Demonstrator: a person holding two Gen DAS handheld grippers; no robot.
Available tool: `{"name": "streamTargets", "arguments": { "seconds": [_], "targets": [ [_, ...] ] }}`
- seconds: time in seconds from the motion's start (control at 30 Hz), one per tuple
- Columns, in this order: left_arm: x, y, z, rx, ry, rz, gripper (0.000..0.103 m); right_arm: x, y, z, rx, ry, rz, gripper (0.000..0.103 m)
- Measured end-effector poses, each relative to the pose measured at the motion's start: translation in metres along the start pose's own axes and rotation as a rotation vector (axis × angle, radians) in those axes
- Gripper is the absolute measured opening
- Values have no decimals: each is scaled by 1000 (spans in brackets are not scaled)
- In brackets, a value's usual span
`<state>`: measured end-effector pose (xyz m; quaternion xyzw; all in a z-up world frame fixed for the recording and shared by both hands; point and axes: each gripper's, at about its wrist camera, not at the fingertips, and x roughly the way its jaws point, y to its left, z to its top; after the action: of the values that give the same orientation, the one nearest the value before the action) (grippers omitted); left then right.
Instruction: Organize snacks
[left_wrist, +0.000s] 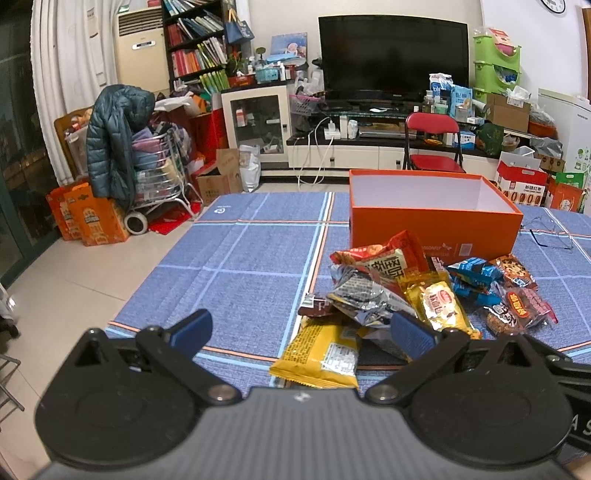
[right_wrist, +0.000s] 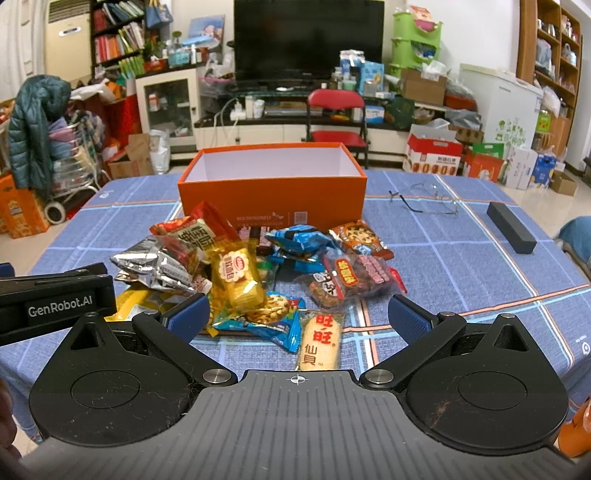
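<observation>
A heap of snack packets (right_wrist: 258, 269) lies on the blue checked tablecloth in front of an orange box (right_wrist: 273, 192) whose white inside holds nothing. In the left wrist view the same heap (left_wrist: 424, 291) sits right of centre, with the orange box (left_wrist: 432, 225) behind it. My left gripper (left_wrist: 301, 328) is open above the cloth, its right finger over a yellow packet (left_wrist: 321, 354) at the heap's near edge. My right gripper (right_wrist: 297, 317) is open just short of the heap, over a pale rice cracker packet (right_wrist: 321, 341). The left gripper's body (right_wrist: 55, 299) shows at the right wrist view's left edge.
Spectacles (right_wrist: 424, 199) and a dark oblong case (right_wrist: 511, 232) lie on the cloth right of the box. A red folding chair (right_wrist: 338, 122) stands behind the table's far edge. Bare cloth (left_wrist: 240, 266) stretches left of the heap.
</observation>
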<state>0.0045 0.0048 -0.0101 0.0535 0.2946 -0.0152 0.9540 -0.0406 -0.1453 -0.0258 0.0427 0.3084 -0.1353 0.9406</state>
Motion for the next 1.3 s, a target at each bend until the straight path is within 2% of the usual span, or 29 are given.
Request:
{"name": "streamTargets", "arguments": {
  "seconds": [0.17,0.33,0.5,0.63,0.7,0.77,0.9,0.97,1.03,1.17,1.27,1.3],
  "targets": [
    [0,0,0,-3,-1,-10,102,0,-1,0,2,-2,1,95],
    [-1,6,1,-46,-38,-94,102,-2,-5,-2,5,-21,5,95],
    [1,10,3,-49,-68,-142,102,-4,-12,-5,-6,-37,-3,95],
    [12,22,4,-42,-42,-136,102,-3,-26,-20,-26,-74,-8,96],
    [16,27,5,-28,-46,-106,102,-2,-32,-28,-43,-87,8,95],
    [18,30,8,-16,-55,-117,102,0,-38,-34,-52,-85,32,95],
    [23,40,17,-93,-76,-234,102,-2,-45,-41,-62,-149,62,95],
    [31,40,23,-108,-77,-245,102,-5,-46,-42,-55,-186,70,95],
    [37,34,28,-81,-82,-245,102,-7,-45,-45,-53,-228,54,95],
    [60,21,29,-71,-55,-244,102,7,-41,-56,-62,-284,30,95],
    [77,16,15,-93,-22,-248,102,30,-37,-65,-46,-230,21,94],
    [84,15,12,-109,6,-252,102,39,-36,-65,-36,-186,30,89]
  ]
}}
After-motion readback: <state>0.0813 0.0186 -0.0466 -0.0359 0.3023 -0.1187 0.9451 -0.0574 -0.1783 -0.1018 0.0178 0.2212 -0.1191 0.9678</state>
